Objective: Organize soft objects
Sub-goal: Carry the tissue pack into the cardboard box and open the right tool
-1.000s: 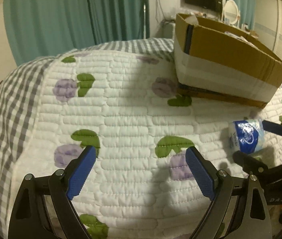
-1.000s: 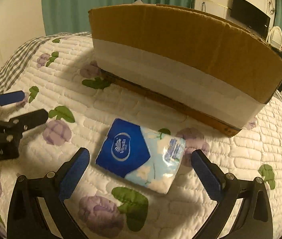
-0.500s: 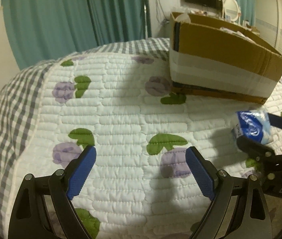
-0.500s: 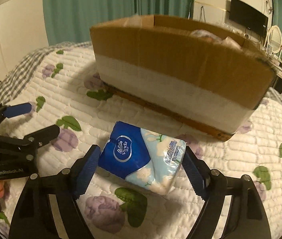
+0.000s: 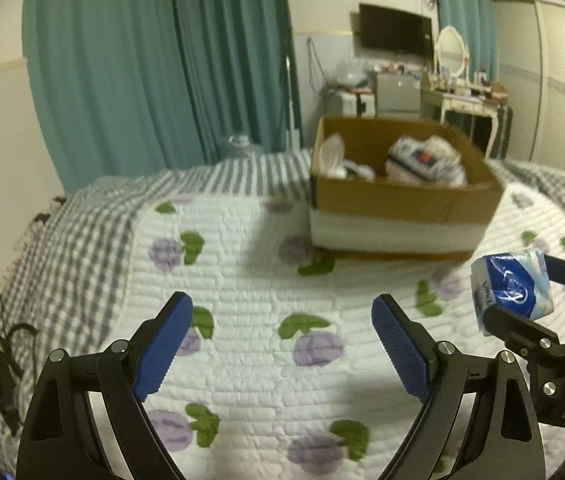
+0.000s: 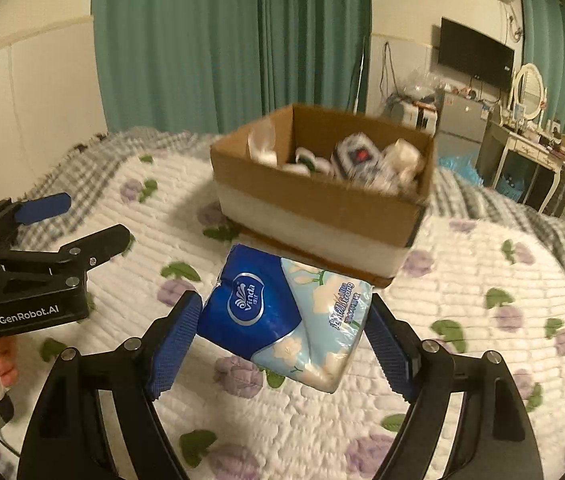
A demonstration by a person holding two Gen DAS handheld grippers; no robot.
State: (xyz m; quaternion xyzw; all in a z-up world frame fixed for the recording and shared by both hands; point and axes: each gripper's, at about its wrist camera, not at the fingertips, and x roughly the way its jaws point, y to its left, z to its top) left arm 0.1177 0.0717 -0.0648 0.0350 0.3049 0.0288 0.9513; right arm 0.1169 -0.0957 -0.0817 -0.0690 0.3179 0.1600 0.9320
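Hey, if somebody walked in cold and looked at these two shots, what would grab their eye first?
The blue tissue pack, clamped in the right gripper above the flowered quilt. Behind it sits an open cardboard box with soft bundles inside. The left gripper hangs open with nothing between its fingers.

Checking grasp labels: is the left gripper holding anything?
No, the left gripper is open with only quilt between its pads.

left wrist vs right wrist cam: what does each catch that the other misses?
Left wrist only: the left gripper's own blue pads from behind, nothing between them.

Right wrist only: the tissue pack's printed front, clamped between the right gripper's pads and held above the quilt.

Both: the cardboard box with soft items inside, the teal curtains and the wall TV.
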